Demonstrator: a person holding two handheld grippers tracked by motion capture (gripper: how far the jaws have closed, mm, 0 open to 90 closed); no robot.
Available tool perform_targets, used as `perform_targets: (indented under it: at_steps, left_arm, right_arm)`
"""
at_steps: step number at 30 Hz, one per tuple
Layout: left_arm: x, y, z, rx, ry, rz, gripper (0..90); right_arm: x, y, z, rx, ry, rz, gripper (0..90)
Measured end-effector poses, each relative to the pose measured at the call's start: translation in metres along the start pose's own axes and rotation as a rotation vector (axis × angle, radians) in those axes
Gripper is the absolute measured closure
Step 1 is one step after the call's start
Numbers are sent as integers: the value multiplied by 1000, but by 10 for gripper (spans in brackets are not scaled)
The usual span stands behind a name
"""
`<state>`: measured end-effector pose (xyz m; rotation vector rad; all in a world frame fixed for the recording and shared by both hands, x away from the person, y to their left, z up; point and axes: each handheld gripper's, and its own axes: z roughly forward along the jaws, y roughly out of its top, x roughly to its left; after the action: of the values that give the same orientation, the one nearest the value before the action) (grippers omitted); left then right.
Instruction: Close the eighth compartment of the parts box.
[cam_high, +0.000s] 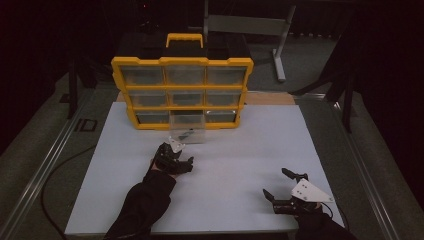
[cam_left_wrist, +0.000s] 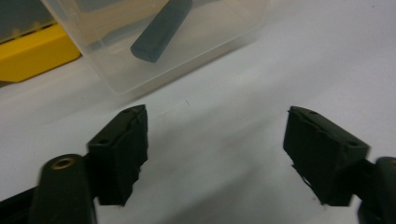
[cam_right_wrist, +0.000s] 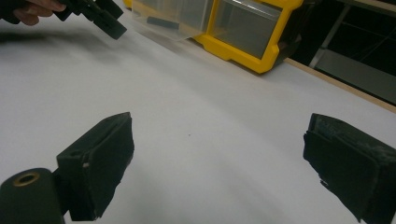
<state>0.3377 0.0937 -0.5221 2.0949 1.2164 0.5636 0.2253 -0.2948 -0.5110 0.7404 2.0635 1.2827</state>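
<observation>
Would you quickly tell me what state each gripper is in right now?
Left gripper: open, holding nothing, just short of the clear drawer.
Right gripper: open, holding nothing.

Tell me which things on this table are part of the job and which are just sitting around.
In use: pulled-out clear drawer, dark bar inside it, left gripper, yellow drawer cabinet.
Idle: right gripper, white board, metal stand behind.

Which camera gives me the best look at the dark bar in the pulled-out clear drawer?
The left gripper view: the dark bar lies close up inside the clear drawer, its end face plain. The high view shows it small and dim; the right gripper view shows a small dark shape.
</observation>
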Motion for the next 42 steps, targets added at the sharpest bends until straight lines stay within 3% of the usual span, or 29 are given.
perform_targets:
  at_steps: [9, 16, 21, 28, 35, 37, 42]
  left_arm:
    - [-1, 1, -2, -14, 51, 11, 463]
    - [1, 3, -6, -37, 42, 18, 665]
    - [6, 4, -7, -30, 29, 24, 867]
    - [8, 6, -6, -23, 35, 41, 900]
    - [9, 13, -7, -57, 47, 48, 900]
    - [10, 14, -7, -68, 67, 48, 900]
    - [11, 17, -6, -86, 55, 33, 900]
  right_arm:
    - [0, 0, 0, 0, -1, 0, 84]
    - [0, 0, 0, 1, -2, 1, 84]
    - [0, 0, 0, 2, -1, 2, 84]
    - [0, 0, 0, 2, -1, 2, 84]
    - [0, 0, 0, 3, -2, 2, 84]
    - [0, 0, 0, 2, -1, 2, 84]
    - [0, 0, 0, -2, -5, 7, 84]
